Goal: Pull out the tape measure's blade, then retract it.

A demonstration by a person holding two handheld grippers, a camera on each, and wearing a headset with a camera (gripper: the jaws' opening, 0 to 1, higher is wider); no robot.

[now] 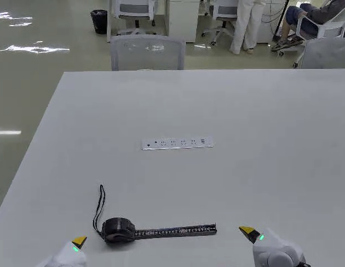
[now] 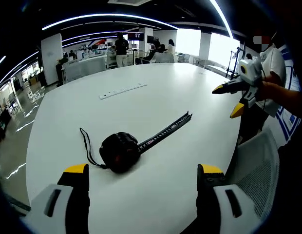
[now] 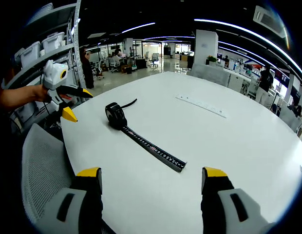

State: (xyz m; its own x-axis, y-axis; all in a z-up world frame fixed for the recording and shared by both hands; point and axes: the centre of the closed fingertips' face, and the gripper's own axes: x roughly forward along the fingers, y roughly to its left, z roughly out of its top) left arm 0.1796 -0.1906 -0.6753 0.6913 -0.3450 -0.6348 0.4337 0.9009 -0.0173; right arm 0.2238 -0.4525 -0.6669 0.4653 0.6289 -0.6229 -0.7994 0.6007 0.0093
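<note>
Both my claws spread wide, the tape measure lying free between them.

My left claw and right claw hover with jaws far apart, holding nothing. The tape measure rests on the white table close to its near edge, nearer my left claw. Its blade lies drawn out flat along that edge, pointing toward my right claw. Its strap loops off toward the table's middle, where a socket strip lies.
</note>
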